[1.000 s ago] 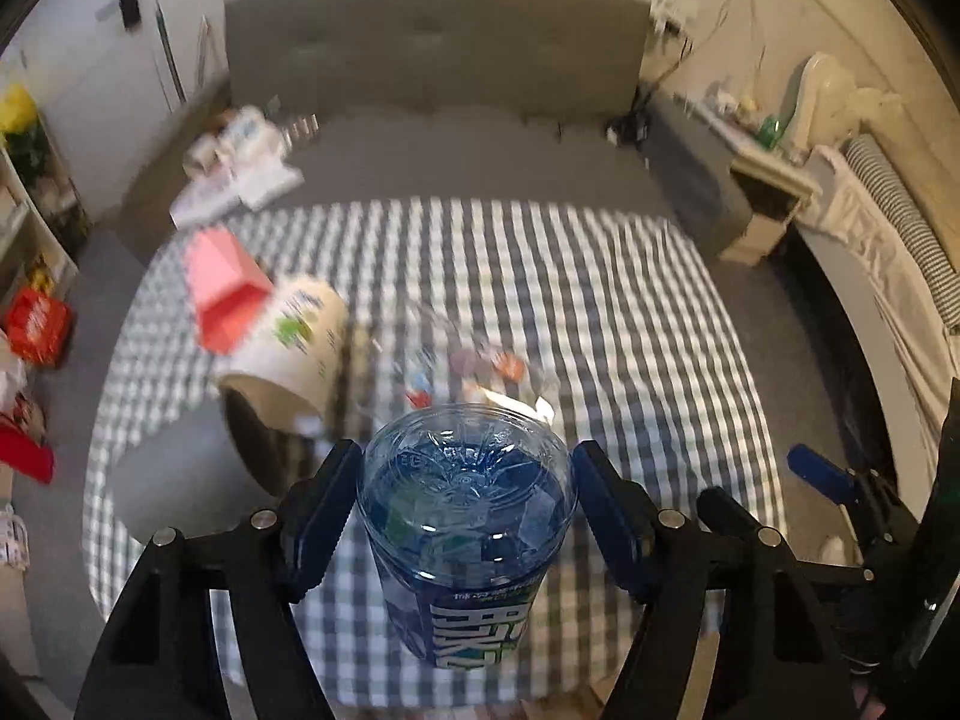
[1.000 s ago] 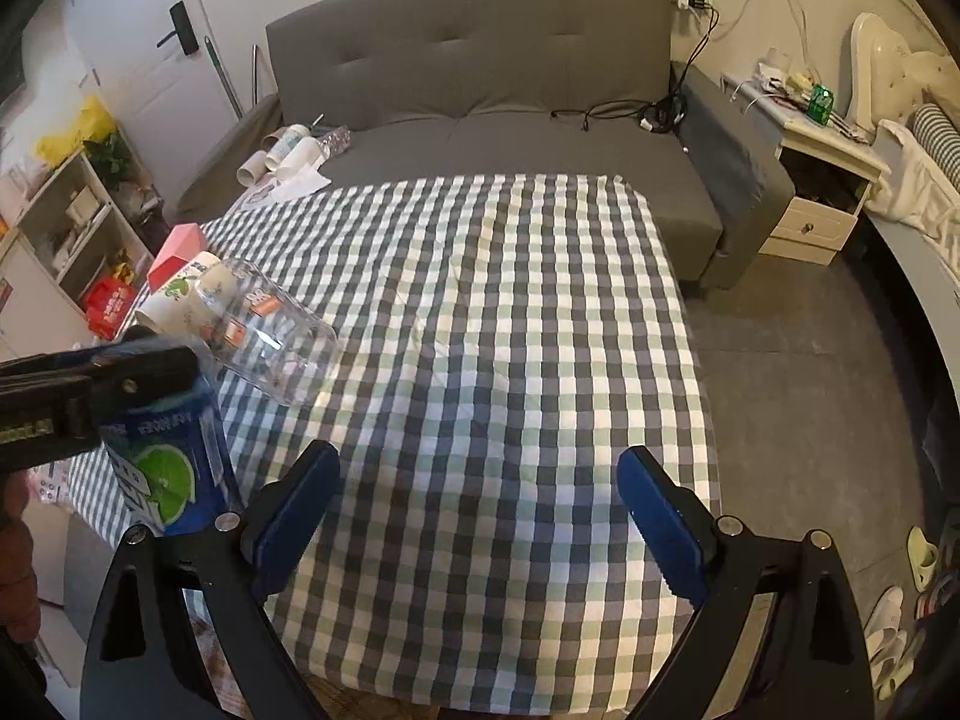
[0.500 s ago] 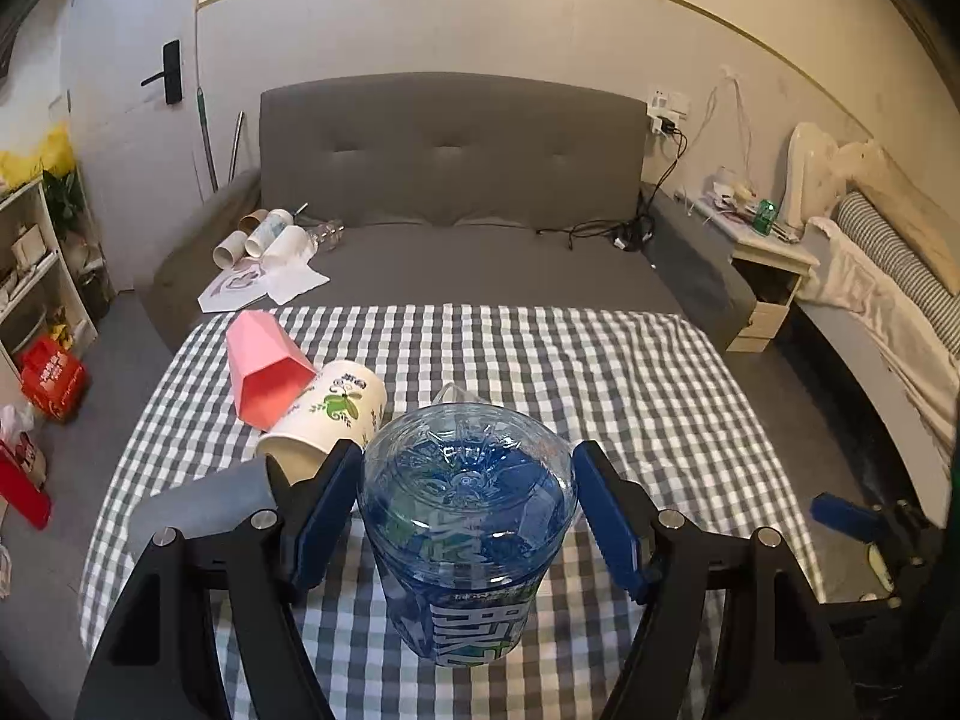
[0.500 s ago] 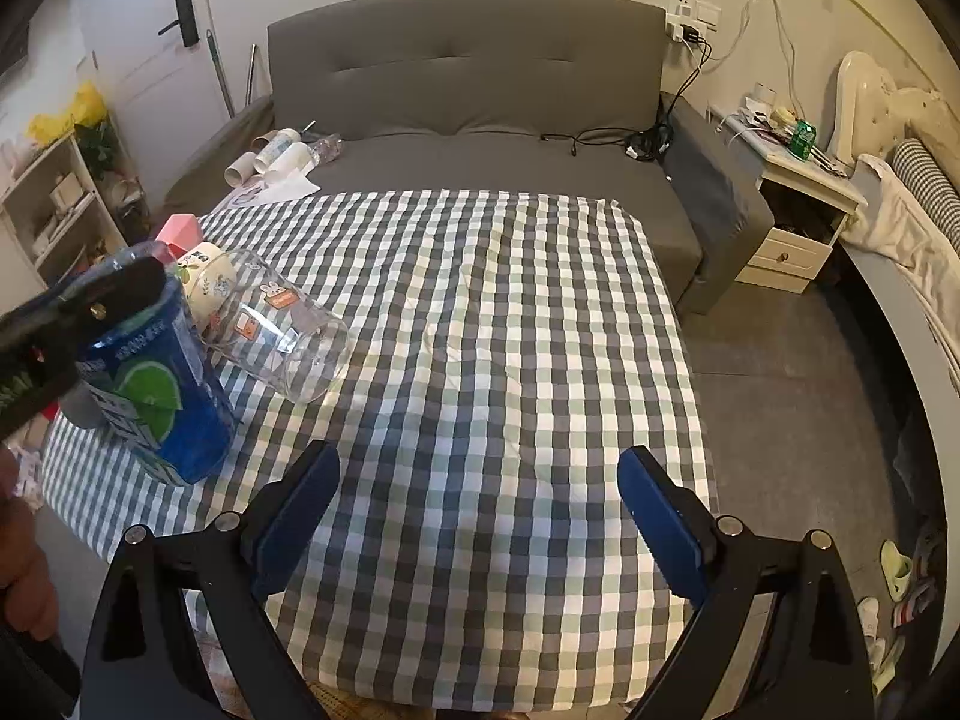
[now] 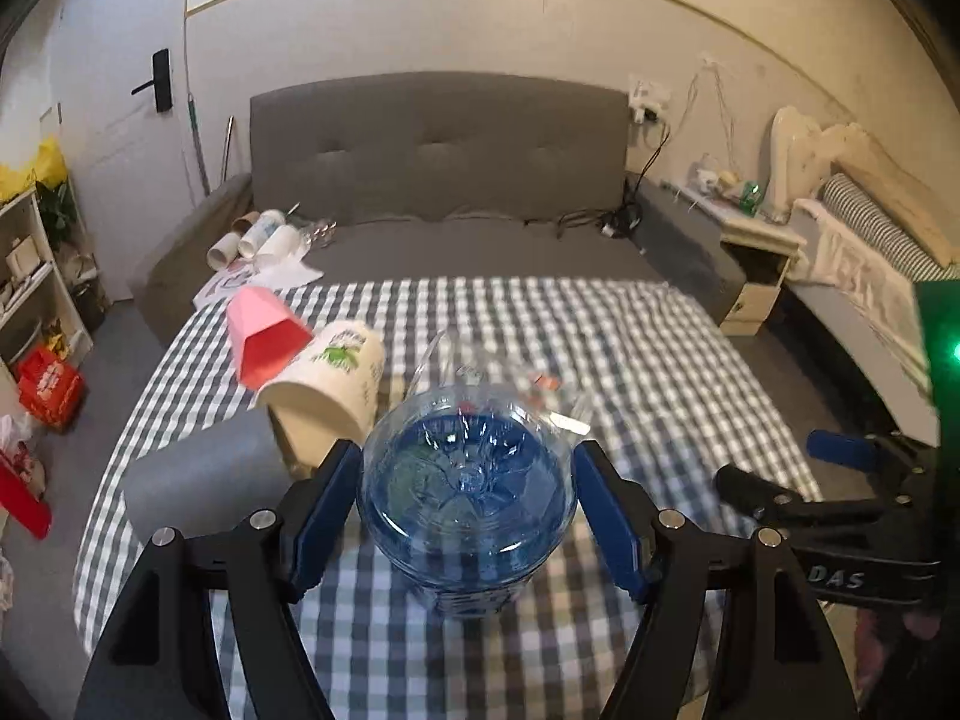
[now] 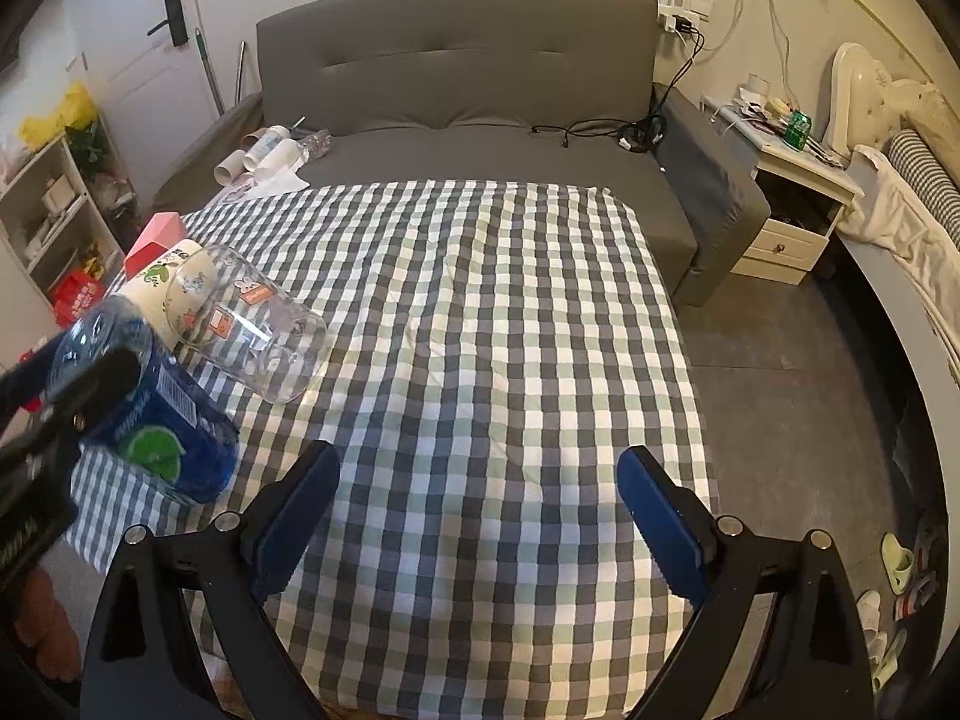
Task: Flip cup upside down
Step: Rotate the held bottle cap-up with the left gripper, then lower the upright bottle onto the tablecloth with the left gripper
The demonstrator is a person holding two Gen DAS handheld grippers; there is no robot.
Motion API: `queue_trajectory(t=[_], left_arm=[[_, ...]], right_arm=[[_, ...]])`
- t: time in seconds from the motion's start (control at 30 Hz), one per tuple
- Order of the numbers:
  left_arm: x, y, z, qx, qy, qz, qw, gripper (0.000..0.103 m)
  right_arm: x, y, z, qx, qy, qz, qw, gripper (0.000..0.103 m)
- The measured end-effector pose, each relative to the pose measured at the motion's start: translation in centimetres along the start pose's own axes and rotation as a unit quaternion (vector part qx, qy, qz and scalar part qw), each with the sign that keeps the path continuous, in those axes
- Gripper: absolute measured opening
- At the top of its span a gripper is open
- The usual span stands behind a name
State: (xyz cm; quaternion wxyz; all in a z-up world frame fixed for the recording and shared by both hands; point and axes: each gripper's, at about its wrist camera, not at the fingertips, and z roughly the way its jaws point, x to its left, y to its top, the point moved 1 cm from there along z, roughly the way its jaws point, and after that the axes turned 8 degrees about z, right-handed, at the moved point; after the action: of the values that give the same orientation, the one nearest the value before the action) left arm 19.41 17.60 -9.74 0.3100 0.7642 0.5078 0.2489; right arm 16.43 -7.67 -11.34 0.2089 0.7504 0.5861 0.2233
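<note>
My left gripper [image 5: 468,516] is shut on a blue transparent plastic cup [image 5: 468,498], base up and mouth down, tilted, low over the checked tablecloth [image 5: 600,360]. The right wrist view shows the same cup [image 6: 162,420] at the table's left front with its lime-print label, clamped by the left gripper [image 6: 78,384]. My right gripper [image 6: 477,504] is open and empty over the table's front middle; it shows at the right of the left wrist view [image 5: 840,480].
A clear glass cup [image 6: 252,330], a white paper cup [image 6: 156,288] and a pink cup [image 5: 264,336] lie on their sides at the table's left. A grey block [image 5: 204,480] sits by the left edge. A grey sofa [image 6: 468,138] stands behind, a nightstand [image 6: 792,192] at right.
The left gripper tipped up and lowered the blue cup toward the tablecloth. The right gripper stayed open and almost still.
</note>
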Motion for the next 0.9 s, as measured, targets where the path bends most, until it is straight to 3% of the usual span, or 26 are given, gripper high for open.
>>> queue_trajectory(t=[0.07,0.23,0.5,0.9], left_arm=[[0.3,-0.4,0.6,0.019,-0.006,-0.01,0.9998,0.074],[0.5,-0.7,0.6,0.023,-0.017,-0.017,0.9994,0.076],[0.8,0.0,-0.6,0.033,-0.006,-0.034,0.9989,0.08],[0.6,4.1,-9.7,-0.051,-0.007,-0.029,0.9982,0.082]], right_arm=[[0.2,-0.1,-0.1,0.0,0.003,-0.001,1.0,0.094],[0.6,-0.3,-0.7,-0.002,0.008,-0.006,1.0,0.094],[0.4,-0.3,-2.7,-0.014,0.009,-0.004,1.0,0.094],[0.7,-0.3,-12.2,-0.086,0.016,-0.011,0.996,0.094]])
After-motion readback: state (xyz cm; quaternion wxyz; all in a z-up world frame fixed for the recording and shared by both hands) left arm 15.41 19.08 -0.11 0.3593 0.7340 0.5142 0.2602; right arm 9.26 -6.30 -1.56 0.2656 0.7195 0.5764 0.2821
